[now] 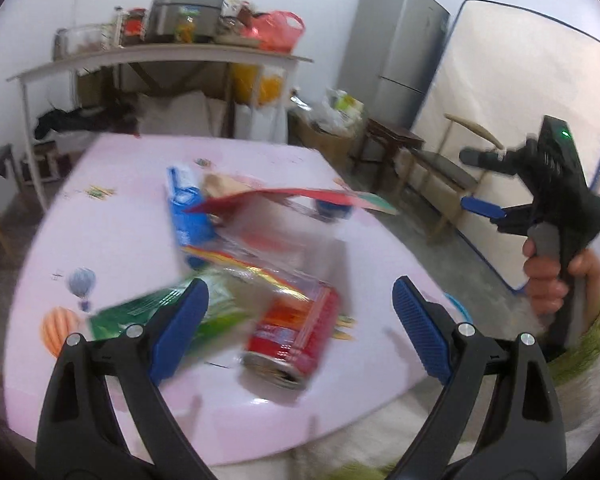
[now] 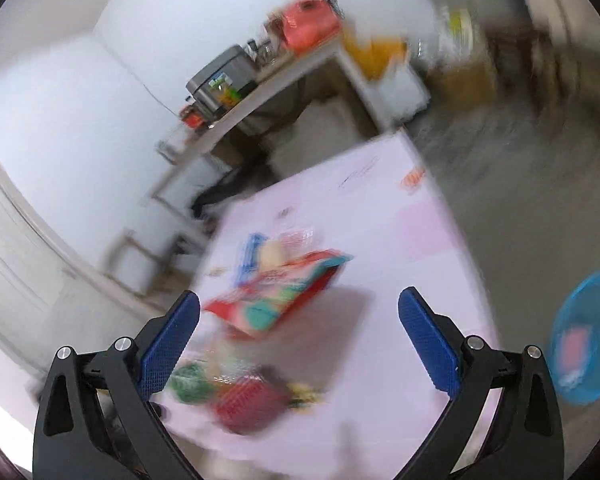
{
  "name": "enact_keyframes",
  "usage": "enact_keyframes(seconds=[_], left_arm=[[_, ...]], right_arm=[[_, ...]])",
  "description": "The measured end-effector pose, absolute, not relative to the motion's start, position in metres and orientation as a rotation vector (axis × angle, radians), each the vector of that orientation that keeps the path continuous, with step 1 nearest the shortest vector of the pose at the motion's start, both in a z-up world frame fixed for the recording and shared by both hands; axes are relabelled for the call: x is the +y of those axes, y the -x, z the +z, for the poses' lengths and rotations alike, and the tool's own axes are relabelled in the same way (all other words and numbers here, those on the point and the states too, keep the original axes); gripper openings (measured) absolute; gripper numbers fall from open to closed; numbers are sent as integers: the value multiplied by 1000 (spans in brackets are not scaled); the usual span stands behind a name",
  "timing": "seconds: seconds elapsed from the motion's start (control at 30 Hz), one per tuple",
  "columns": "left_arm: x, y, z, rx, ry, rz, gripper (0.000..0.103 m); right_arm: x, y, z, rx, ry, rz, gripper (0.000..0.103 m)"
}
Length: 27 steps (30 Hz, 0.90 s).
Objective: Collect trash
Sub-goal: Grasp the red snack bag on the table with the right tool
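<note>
Hovering over the pink worktop (image 1: 112,216) with the left tool (image 1: 300,312) spread wide, nothing gripped. Red can (image 1: 296,336) lying on its side right between its fingers, green wrapper (image 1: 140,312) just beside, blue and red packets (image 1: 192,216) farther back. Right tool (image 2: 299,328) gaping too, empty. Blue basket (image 2: 584,332) down on the floor, blurry.

Pink table (image 1: 112,216), red can (image 1: 296,336), green packet (image 1: 156,312), blue carton (image 1: 188,208)
</note>
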State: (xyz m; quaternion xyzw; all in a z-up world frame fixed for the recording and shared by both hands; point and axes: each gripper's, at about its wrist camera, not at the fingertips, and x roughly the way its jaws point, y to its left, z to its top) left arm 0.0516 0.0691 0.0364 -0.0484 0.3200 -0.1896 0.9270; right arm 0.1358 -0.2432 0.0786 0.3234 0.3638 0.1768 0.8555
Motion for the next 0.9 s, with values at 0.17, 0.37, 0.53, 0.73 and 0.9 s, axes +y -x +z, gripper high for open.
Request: enact_keyframes(seconds=[0.17,0.37,0.53,0.73,0.9], left_arm=[[88,-57,32,647,144,-406,89],[95,-75,28,624,121,-427,89],[97,-92,25,641,131,-460,89],[91,-103,24,639,109,-494,89],[86,-108,22,648,112,-509,89]], right_arm=[[-222,-172,40,939,-868,410,93],[-204,-197,10,1065,-943,399,76],[-195,-211,4,1089,-953,413,54],[-194,-219,-3,1105,-1020,484,22],[-193,-215,1,1076,-1080,561,13]])
